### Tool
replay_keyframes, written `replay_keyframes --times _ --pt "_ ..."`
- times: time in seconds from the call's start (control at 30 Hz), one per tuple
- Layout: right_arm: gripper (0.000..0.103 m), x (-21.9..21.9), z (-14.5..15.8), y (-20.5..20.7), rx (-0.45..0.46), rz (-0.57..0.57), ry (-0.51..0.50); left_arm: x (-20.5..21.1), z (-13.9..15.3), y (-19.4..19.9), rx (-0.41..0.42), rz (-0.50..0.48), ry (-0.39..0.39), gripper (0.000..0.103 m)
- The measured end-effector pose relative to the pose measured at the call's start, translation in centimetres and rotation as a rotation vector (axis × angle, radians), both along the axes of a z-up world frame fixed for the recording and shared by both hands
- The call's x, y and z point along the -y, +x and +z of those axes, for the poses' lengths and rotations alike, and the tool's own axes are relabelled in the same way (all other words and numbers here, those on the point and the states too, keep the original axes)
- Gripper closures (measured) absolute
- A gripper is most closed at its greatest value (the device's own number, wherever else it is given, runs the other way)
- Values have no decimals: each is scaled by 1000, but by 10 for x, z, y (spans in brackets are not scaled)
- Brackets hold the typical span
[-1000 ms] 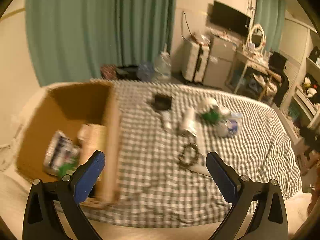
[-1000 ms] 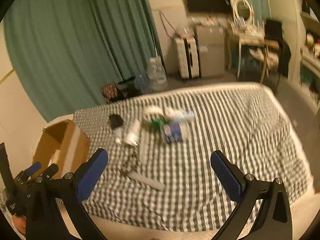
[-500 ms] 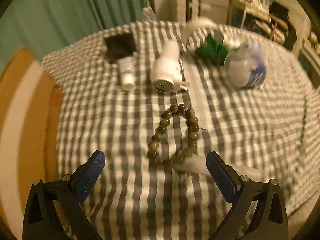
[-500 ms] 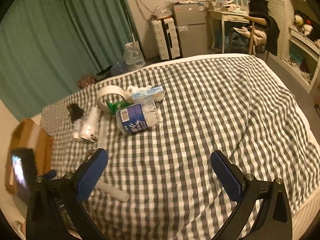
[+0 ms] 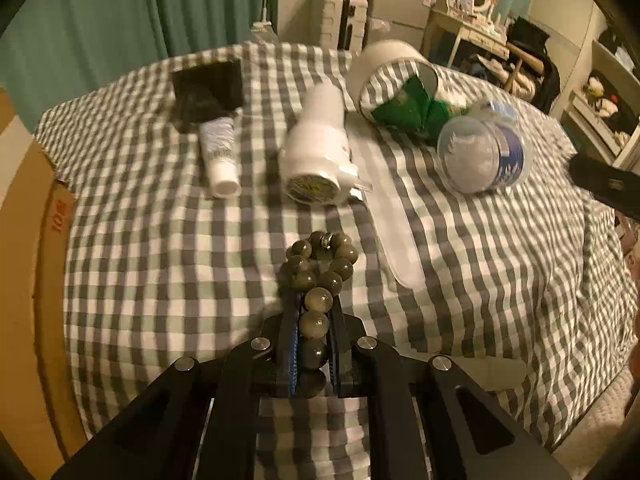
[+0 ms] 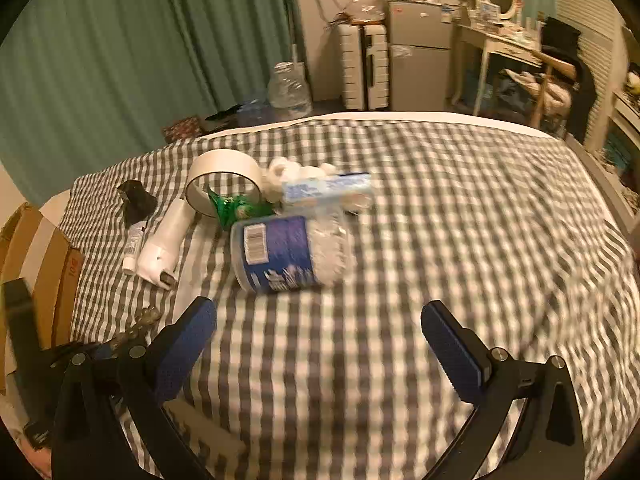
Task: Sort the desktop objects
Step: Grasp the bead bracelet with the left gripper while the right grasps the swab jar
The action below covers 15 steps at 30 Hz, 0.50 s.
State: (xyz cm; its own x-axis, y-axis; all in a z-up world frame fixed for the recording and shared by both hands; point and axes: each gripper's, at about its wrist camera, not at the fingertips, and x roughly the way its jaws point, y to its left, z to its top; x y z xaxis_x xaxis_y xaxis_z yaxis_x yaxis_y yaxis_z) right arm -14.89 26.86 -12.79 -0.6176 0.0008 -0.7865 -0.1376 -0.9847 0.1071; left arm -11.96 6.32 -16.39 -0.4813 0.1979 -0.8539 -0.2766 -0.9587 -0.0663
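Bead bracelet (image 5: 316, 280): a loop of round, glossy olive-grey beads with one small metal spacer at its far end; the near part of the loop is pinched flat between the left jaws, the far part fans out over the checked bedspread (image 5: 160, 264), between the white bottle and the gripper.
Left gripper (image 5: 314, 320): nearly closed, jaws clamping a run of beads in a line between the blue pads.
Step in hand: by my reading, securing the bracelet so it can go to the cardboard box (image 5: 28, 260) at the left edge.
Doing it well: keep the pinch firm, since round beads can roll out of flat pads; lift straight up so the hanging loop clears the cloth before swinging left, and release only once over the box opening. The free beads will likely dangle and swing, so a slow carry seems wise.
Flat white strip (image 5: 394, 232): lies just right of the bracelet; lifting upward first avoids dragging it.
White bottle (image 5: 316, 156): on its side beyond the beads, with a small tube (image 5: 220, 152) and a dark pouch (image 5: 208, 88) to its left.
Clear jar with blue label (image 6: 288, 254): on its side, beside a tape roll (image 6: 224, 184) and a green wrapper (image 6: 232, 208).
Right gripper (image 6: 320, 344): jaws spread wide, holding nothing, above bare cloth.
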Motion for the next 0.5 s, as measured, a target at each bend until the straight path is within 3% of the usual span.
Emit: replay_keyframes --times 0.2,0.4,0.5 --pt "0 -2 -16 -35 32 22 7 14 2 -4 -18 32 44 92" --pt "0 8 -25 -51 46 71 -15 16 -8 -12 18 42 59 92" --pt "0 20 -34 -63 86 60 84 15 -7 -11 10 40 65 92"
